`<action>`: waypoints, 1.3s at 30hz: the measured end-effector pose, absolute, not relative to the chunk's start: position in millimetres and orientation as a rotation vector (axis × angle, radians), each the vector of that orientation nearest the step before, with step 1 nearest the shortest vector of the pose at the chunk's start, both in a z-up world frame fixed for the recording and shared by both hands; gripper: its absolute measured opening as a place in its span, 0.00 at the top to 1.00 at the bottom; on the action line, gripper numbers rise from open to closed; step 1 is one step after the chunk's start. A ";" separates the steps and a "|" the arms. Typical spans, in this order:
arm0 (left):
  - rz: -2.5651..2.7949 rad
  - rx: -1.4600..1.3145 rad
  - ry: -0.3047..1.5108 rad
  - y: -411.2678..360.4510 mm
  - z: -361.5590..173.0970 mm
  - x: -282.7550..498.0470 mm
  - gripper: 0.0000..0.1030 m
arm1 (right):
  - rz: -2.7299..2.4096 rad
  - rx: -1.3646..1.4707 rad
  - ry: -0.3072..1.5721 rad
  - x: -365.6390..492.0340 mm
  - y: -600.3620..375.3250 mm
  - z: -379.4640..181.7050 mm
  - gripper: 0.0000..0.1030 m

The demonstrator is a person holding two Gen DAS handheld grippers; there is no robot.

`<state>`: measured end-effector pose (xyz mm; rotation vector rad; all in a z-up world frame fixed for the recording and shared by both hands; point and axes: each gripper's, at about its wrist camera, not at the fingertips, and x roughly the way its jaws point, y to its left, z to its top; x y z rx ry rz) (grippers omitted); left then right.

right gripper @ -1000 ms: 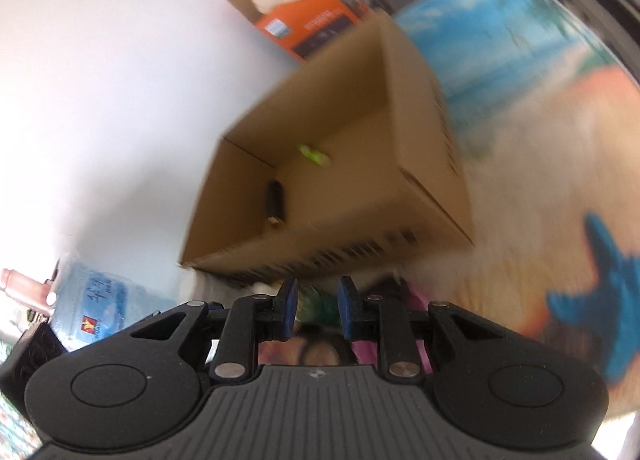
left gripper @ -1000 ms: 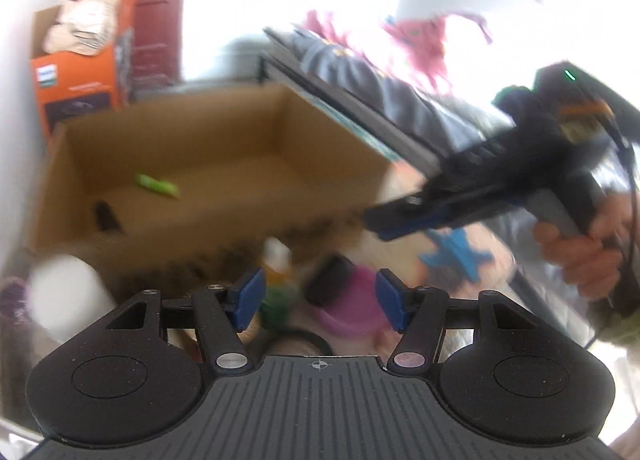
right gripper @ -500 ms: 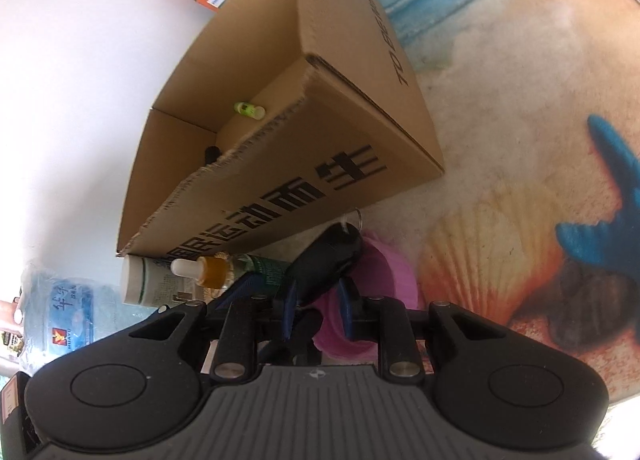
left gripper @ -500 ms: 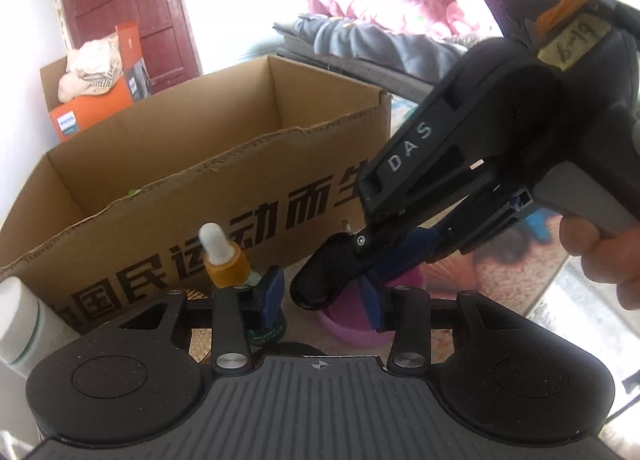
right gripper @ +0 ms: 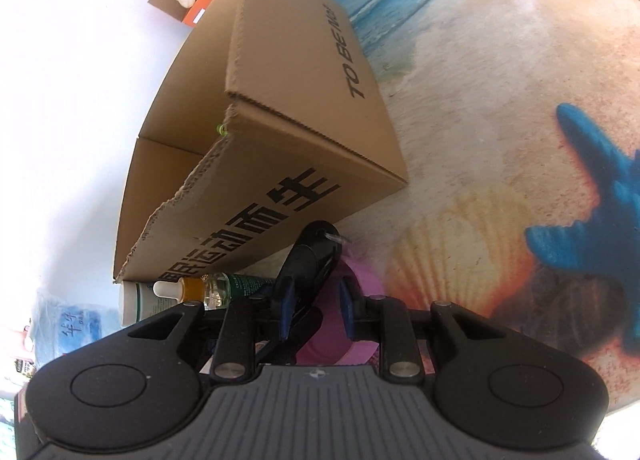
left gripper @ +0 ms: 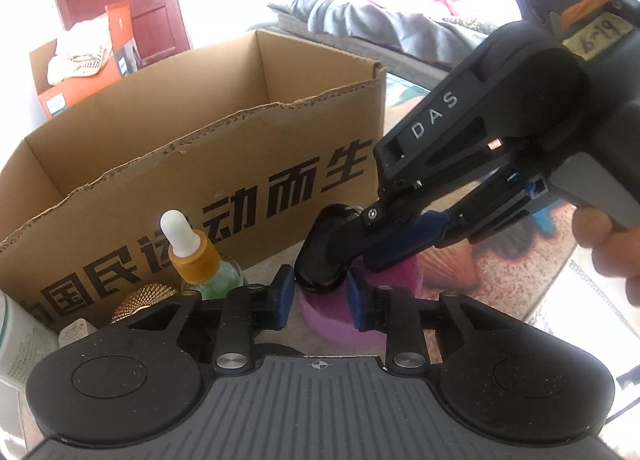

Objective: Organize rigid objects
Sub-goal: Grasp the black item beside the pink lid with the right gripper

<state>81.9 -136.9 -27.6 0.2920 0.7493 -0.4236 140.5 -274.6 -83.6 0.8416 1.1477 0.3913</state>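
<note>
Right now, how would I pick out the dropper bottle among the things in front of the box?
Find the big open brown cardboard box with bold black characters on its front wall. Against the left part of that wall stands the clear greenish glass dropper bottle. Its white rubber bulb and amber-orange collar set it apart from the plain white tube and the pink round container nearby.

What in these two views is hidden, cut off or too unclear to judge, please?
- Inside of the cardboard box: its near wall hides the floor in both views; the right wrist view shows only a green speck.
- Black object: the right claw covers much of it in the left wrist view, so what it is stays unclear.
- White tube: the right wrist view shows little; the left cuts it off.
</note>
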 end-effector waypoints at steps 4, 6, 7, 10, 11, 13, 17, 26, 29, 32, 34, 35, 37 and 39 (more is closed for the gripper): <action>-0.431 0.316 0.732 -139.6 -27.7 67.9 0.80 | 0.395 0.863 1.135 137.2 -280.3 -83.6 0.74; -0.441 0.317 0.735 -139.8 -29.0 60.7 0.81 | 0.404 0.871 1.132 136.2 -282.4 -83.5 0.74; -0.450 0.315 0.741 -139.3 -28.9 59.0 0.81 | 0.406 0.871 1.132 135.5 -283.0 -83.3 0.74; -0.482 0.307 0.756 -138.6 -29.0 52.7 0.83 | 0.421 0.862 1.132 133.3 -282.2 -82.2 0.74; -0.493 0.307 0.757 -139.1 -28.9 50.6 0.84 | 0.423 0.854 1.133 131.9 -281.4 -81.9 0.74; -0.505 0.314 0.755 -142.1 -29.1 44.3 0.84 | 0.426 0.836 1.133 129.4 -279.3 -80.5 0.74; -0.528 0.323 0.744 -143.3 -27.2 31.5 0.84 | 0.435 0.802 1.133 126.2 -277.8 -79.5 0.74; -0.546 0.176 0.844 -122.5 -23.0 53.7 0.78 | 0.471 0.743 1.151 133.8 -272.6 -76.1 0.74; -0.522 0.171 0.836 -122.1 -24.5 58.3 0.77 | 0.486 0.703 1.139 135.1 -266.1 -72.8 0.69; -0.517 0.189 0.820 -125.4 -24.6 57.7 0.75 | 0.513 0.677 1.129 136.1 -259.1 -72.5 0.57; -0.516 0.195 0.812 -125.9 -27.0 55.9 0.74 | 0.518 0.652 1.123 138.7 -256.5 -70.9 0.57; -0.520 0.197 0.806 -126.2 -27.5 54.7 0.74 | 0.520 0.649 1.125 140.4 -256.0 -71.1 0.57; -0.527 0.205 0.796 -129.2 -28.8 52.5 0.74 | 0.530 0.659 1.127 143.1 -255.7 -73.5 0.57; -0.530 0.209 0.789 -130.8 -30.5 50.7 0.74 | 0.533 0.676 1.129 144.7 -257.0 -76.1 0.59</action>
